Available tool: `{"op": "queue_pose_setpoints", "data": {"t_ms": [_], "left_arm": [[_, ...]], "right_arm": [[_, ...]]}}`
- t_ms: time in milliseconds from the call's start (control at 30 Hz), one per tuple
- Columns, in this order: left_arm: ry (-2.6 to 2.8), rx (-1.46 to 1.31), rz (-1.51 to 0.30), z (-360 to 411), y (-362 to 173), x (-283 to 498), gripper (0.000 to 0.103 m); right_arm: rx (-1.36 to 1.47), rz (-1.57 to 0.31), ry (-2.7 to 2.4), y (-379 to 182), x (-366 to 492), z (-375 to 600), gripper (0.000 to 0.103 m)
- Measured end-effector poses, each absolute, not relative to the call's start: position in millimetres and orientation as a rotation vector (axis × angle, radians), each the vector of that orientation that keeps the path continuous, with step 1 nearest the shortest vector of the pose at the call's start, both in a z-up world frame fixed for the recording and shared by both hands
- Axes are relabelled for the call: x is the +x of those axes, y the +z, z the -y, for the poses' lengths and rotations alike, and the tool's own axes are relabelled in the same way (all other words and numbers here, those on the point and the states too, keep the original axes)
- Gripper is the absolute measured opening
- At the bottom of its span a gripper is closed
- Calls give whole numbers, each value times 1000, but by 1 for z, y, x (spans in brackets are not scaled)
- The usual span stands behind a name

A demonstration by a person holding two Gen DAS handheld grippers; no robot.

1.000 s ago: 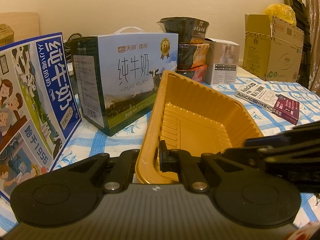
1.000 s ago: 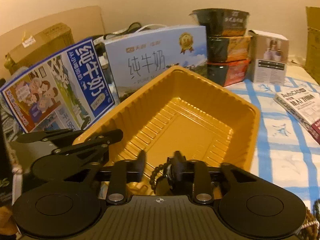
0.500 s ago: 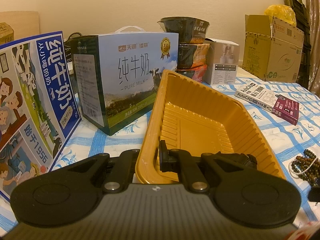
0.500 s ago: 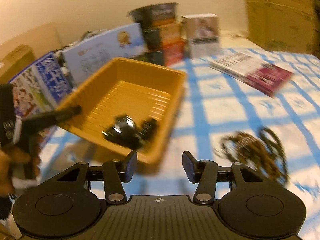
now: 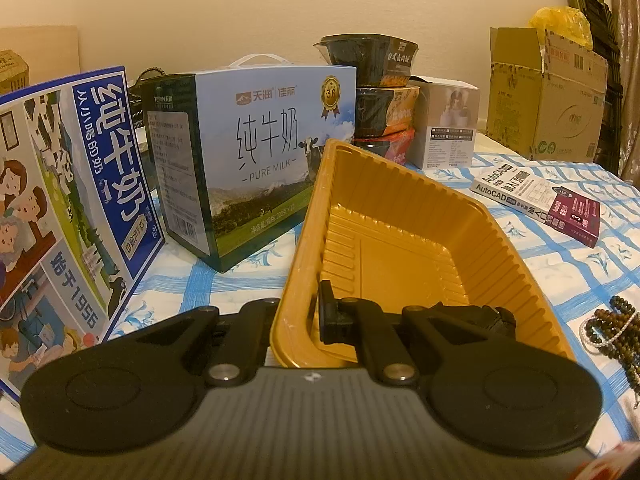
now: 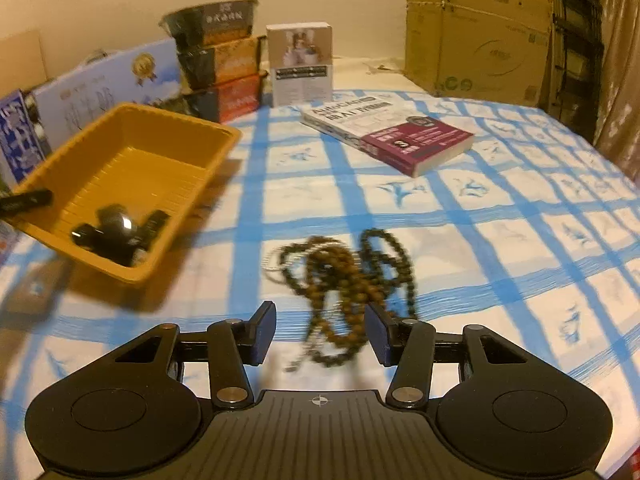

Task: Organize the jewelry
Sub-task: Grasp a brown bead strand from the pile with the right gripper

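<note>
My left gripper (image 5: 304, 312) is shut on the near rim of the yellow plastic tray (image 5: 400, 184), one finger inside and one outside, and holds it tilted up. A black piece of jewelry (image 6: 116, 228) lies in the tray (image 6: 180, 120); in the left wrist view it (image 5: 496, 316) peeks out behind my finger. A tangled pile of brown bead strings (image 6: 344, 272) lies on the blue-checked cloth to the tray's right, also visible as beads (image 5: 616, 324). My right gripper (image 6: 320, 332) hovers open just above the pile's near end, its pads apart from the beads.
A book (image 6: 388, 136) lies beyond the beads. Behind the tray stand a milk box (image 5: 260, 160), stacked noodle bowls (image 5: 376, 92) and a small white box (image 6: 300, 64). A blue carton (image 5: 68, 208) stands at the left, a cardboard box (image 6: 476, 32) at the back right.
My right gripper swung from over the tray to the right, above the bead pile, and its jaws opened wider. The black piece now lies in the tray. The left gripper kept still.
</note>
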State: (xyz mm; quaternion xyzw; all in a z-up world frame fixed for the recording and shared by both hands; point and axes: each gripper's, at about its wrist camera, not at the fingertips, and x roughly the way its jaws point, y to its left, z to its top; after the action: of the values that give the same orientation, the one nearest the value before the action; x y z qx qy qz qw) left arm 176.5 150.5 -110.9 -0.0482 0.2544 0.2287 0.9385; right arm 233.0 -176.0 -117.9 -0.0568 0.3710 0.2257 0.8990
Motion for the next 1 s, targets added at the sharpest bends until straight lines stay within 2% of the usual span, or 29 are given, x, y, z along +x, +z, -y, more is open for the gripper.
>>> {"op": "queue_pose_setpoints", "data": {"t_ms": [67, 167, 200, 367, 500, 733, 800, 1000], "left_arm": [[467, -97, -520, -150, -111, 177, 7], [467, -94, -521, -150, -111, 177, 7], [467, -95, -521, -150, -112, 177, 7], [467, -93, -521, -150, -112, 177, 7], [467, -93, -521, -150, -111, 177, 7], [468, -92, -521, -150, -111, 177, 7], [467, -93, -521, -150, -111, 177, 7], [468, -92, -521, -151, -111, 177, 7]], "right_arm": [[-168, -750, 458, -123, 238, 174, 46], [-230, -755, 458, -131, 248, 171, 26], [-244, -757, 459, -134, 250, 169, 23], [-289, -776, 447, -149, 264, 164, 21], [-302, -783, 457, -154, 270, 160, 14], [-309, -792, 454, -155, 274, 158, 11], [-314, -792, 454, -156, 274, 158, 7], [-314, -788, 455, -156, 273, 158, 7]]}}
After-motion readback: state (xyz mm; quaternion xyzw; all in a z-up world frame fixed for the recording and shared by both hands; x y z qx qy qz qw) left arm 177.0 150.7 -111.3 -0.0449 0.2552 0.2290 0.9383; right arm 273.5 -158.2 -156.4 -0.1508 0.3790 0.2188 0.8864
